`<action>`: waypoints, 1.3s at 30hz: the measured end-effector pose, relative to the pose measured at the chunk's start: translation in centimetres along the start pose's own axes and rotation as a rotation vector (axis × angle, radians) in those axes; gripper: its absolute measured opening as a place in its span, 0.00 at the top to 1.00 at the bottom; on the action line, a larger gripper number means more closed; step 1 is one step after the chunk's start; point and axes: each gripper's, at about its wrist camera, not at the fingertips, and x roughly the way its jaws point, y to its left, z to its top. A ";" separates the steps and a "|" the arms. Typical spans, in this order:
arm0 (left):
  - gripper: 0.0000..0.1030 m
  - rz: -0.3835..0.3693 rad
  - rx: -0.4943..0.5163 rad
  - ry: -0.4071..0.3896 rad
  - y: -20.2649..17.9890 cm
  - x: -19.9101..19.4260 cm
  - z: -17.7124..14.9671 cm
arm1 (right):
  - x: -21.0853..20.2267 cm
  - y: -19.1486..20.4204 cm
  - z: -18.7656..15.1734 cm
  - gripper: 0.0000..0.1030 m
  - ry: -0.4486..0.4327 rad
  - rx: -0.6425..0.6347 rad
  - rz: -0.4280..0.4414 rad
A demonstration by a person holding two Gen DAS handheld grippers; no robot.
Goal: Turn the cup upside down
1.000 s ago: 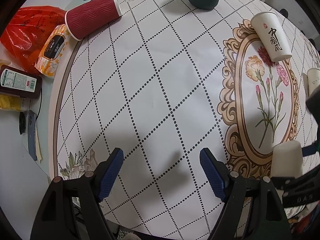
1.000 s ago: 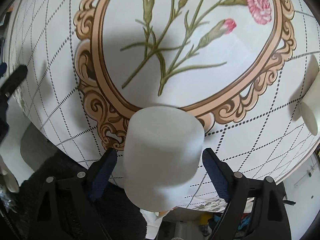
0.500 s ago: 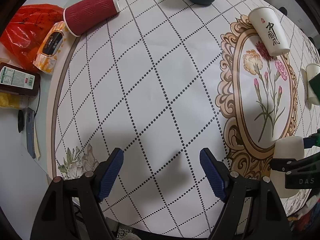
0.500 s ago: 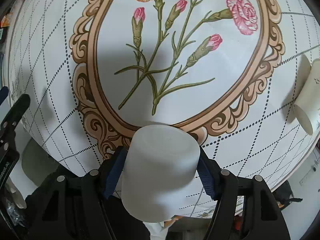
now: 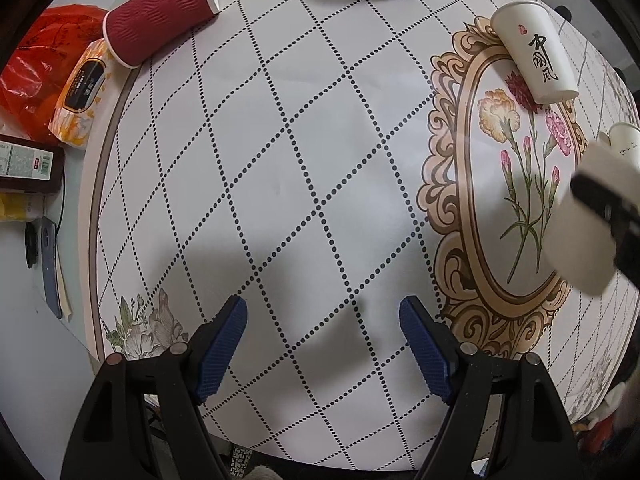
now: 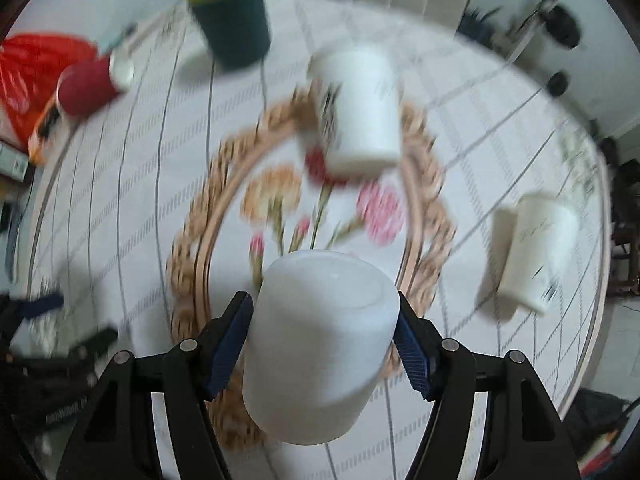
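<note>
My right gripper (image 6: 323,332) is shut on a plain white cup (image 6: 320,344), its blue pads pressing both sides, held above the table over the flower medallion. The cup's closed base faces away from the camera. The right wrist view is blurred by motion. In the left wrist view the same cup (image 5: 588,224) hangs in the air at the right edge, tilted, with a black finger (image 5: 604,208) across it. My left gripper (image 5: 322,340) is open and empty, low over the near part of the table.
Lying on the round table (image 5: 280,140): a red ribbed cup (image 5: 160,16) at far left, a white printed cup (image 5: 534,60) and another white cup (image 6: 536,252) at right. A dark green cup (image 6: 232,20) stands at the back. A red bag (image 5: 28,76) and packets lie off the left edge.
My right gripper closed on the white cup, lifted it off the table and swung it up and forward. The left gripper stayed open and hardly moved.
</note>
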 end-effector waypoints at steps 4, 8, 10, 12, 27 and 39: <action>0.25 0.009 0.013 0.005 -0.4 0.2 0.6 | -2.0 3.9 0.4 0.31 -0.166 0.030 -0.065; 0.25 0.020 0.029 0.007 -0.7 0.4 0.8 | -2.4 6.1 -1.2 0.31 -0.280 0.008 -0.104; 0.25 0.026 0.037 0.006 -0.8 0.5 0.7 | -2.0 5.9 -2.2 0.31 -0.303 0.016 -0.104; 0.25 0.026 0.039 0.004 -0.9 0.5 0.4 | -2.5 5.5 -2.9 0.31 -0.304 0.025 -0.098; 0.25 0.023 0.109 -0.059 -1.7 -1.6 -0.1 | -3.5 5.3 -6.1 0.23 -0.220 0.152 -0.054; 0.25 -0.032 0.234 -0.263 -2.0 -9.7 -2.1 | -11.6 5.3 -9.1 0.08 -0.202 0.301 -0.142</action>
